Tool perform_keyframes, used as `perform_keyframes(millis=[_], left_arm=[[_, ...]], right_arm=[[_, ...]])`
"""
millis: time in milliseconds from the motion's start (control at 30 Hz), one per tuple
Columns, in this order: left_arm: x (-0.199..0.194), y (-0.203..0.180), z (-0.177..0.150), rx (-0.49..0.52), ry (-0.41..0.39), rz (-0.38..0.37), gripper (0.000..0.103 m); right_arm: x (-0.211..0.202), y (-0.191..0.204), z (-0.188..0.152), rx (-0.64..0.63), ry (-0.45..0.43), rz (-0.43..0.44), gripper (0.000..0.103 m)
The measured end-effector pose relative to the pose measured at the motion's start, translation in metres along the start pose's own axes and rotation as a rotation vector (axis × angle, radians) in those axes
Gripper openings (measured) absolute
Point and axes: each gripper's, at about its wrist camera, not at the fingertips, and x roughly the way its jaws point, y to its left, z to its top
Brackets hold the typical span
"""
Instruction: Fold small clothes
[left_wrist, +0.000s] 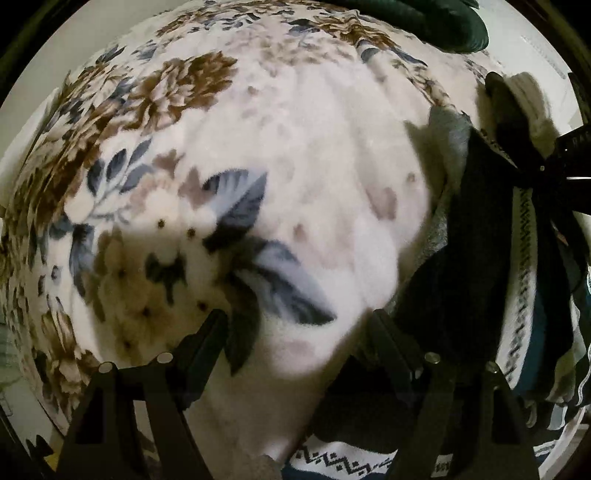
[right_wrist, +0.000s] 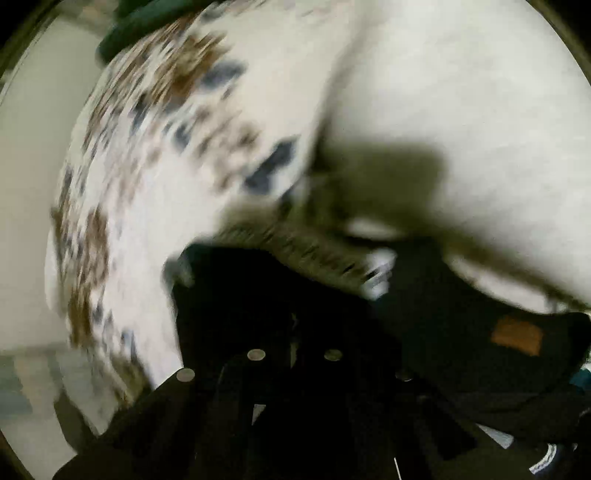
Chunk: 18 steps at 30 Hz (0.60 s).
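Floral fleece blanket (left_wrist: 229, 192), left gripper (left_wrist: 295, 325) wide open and empty above it, right gripper (left_wrist: 532, 173) clamping black garment (left_wrist: 480, 229) at blanket's right edge, dark green cloth (left_wrist: 436, 22) beyond.

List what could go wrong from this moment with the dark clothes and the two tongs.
1. The right tongs grip the black garment, which hangs bunched with a patterned band; several layers may lift together.
2. The right wrist view is smeared by motion, so a fast swing could drag the cloth off the floral blanket.
3. The left tongs hang open and empty; the fabric has no second hold and could sag unevenly.
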Motion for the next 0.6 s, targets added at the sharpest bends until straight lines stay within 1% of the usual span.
perform_keyframes(millis=[100, 133, 167, 200, 233, 267, 333, 400, 533, 600], left_arm=[[0.0, 0.001, 0.003, 0.001, 0.008, -0.004, 0.078], [-0.002, 0.004, 0.004, -0.005, 0.012, -0.014, 0.078], [-0.007, 0.008, 0.006, -0.016, 0.012, -0.027, 0.078], [-0.01, 0.01, 0.008, -0.023, 0.01, -0.033, 0.078], [-0.016, 0.013, 0.01, -0.028, 0.005, -0.041, 0.078], [-0.022, 0.016, 0.012, -0.029, -0.004, -0.044, 0.078], [-0.036, 0.019, 0.018, -0.017, -0.029, -0.035, 0.078], [-0.046, 0.019, 0.025, 0.002, -0.051, -0.037, 0.078], [-0.052, 0.003, 0.04, 0.05, -0.076, -0.05, 0.078], [-0.045, -0.013, 0.044, 0.083, -0.075, -0.054, 0.078]], right_arm=[[0.007, -0.005, 0.001, 0.023, 0.066, 0.012, 0.003], [0.004, -0.009, 0.0, 0.04, 0.082, 0.019, 0.01], [-0.003, -0.015, -0.004, 0.066, 0.083, 0.04, 0.024], [-0.017, -0.025, -0.011, 0.105, 0.06, 0.067, 0.035], [-0.031, -0.036, -0.019, 0.138, 0.03, 0.078, 0.052], [-0.047, -0.047, -0.032, 0.175, -0.005, 0.082, 0.057], [-0.081, -0.075, -0.064, 0.254, -0.068, 0.078, 0.057], [-0.112, -0.11, -0.102, 0.356, -0.116, 0.042, 0.057], [-0.158, -0.186, -0.194, 0.586, -0.172, -0.101, 0.058], [-0.168, -0.216, -0.232, 0.697, -0.193, -0.135, 0.058]])
